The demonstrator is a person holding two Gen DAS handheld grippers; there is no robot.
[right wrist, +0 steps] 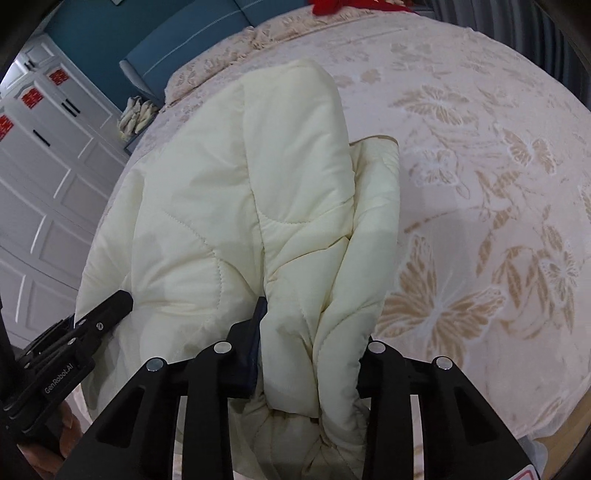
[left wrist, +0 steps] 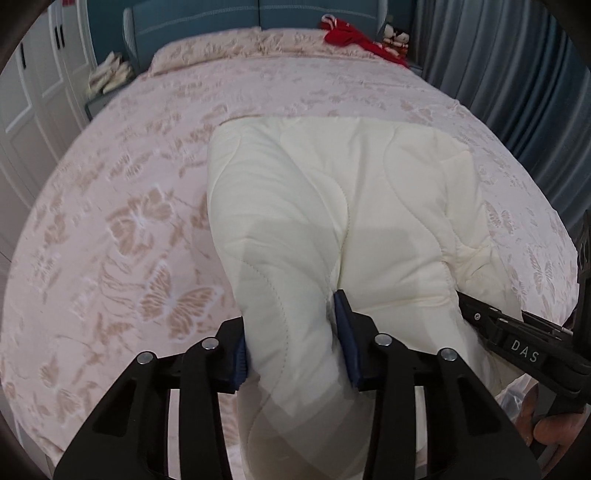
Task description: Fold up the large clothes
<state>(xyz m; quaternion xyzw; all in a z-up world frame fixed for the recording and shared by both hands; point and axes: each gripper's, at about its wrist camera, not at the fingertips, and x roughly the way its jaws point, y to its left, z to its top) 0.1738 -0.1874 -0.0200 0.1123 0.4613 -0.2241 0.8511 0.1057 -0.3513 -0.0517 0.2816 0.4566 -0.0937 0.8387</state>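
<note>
Cream quilted garment (left wrist: 332, 206) lies on bed (left wrist: 110, 221), spreading ahead of both tongs, near edge bunched up. Left tongs (left wrist: 295, 354) clamped on thick fold of garment, blue pads pressing each side. Right tongs (right wrist: 310, 347) likewise clamped on gathered fold just beside left tongs, fabric bulging between fingers. Bedspread pink with tan butterfly pattern. Red cloth (left wrist: 347, 35) far ahead of tongs, near blue headboard (left wrist: 258, 14). White wardrobe (right wrist: 44, 184) left of tongs.

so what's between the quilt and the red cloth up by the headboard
Only bare bedspread. In the left wrist view the cream quilt ends about mid-bed, and nothing lies on the patterned cover from there to the red cloth.
</note>
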